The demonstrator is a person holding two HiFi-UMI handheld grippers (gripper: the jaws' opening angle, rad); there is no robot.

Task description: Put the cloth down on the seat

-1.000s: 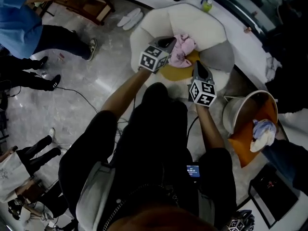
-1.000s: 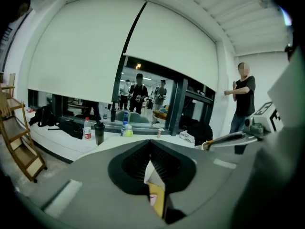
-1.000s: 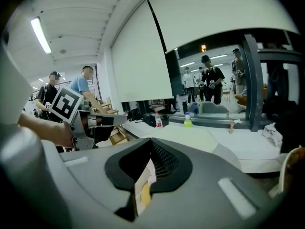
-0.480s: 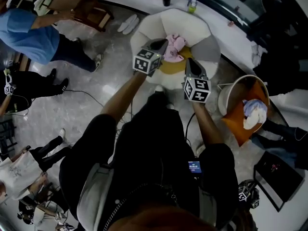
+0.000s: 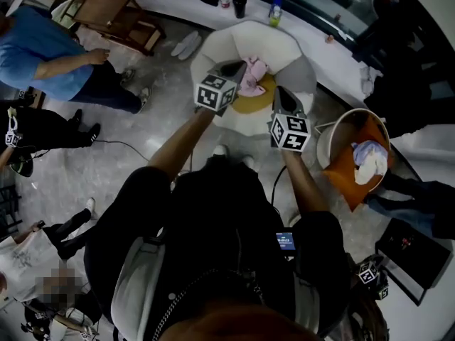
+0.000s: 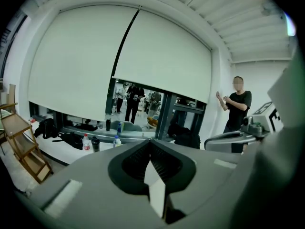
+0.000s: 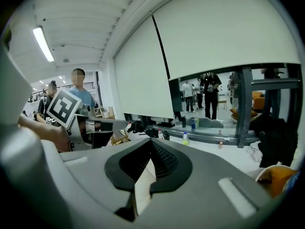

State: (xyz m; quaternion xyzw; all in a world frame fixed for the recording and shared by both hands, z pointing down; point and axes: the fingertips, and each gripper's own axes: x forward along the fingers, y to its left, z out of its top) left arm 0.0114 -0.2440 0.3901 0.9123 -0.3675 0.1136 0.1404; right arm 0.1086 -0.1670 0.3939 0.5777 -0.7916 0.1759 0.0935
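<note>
Cloth (image 5: 254, 75) lies on seat (image 5: 286, 47), below left gripper (image 5: 244, 65).

Lifted up and drawn back from the crumpled pink cloth (image 5: 252, 75) on the yellow seat cushion (image 5: 250, 104) of the white padded armchair (image 5: 245, 38): left gripper (image 5: 240, 65) and right gripper (image 5: 280, 92); seen now smaller and farther below in the head view.

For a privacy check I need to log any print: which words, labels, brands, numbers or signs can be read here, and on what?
No word or number in these views is legible.
Square markers on the two cubes: black-and-white patterns, no letters.
Small lit screen: print too small to read.
Bottle labels: too small to read.
</note>
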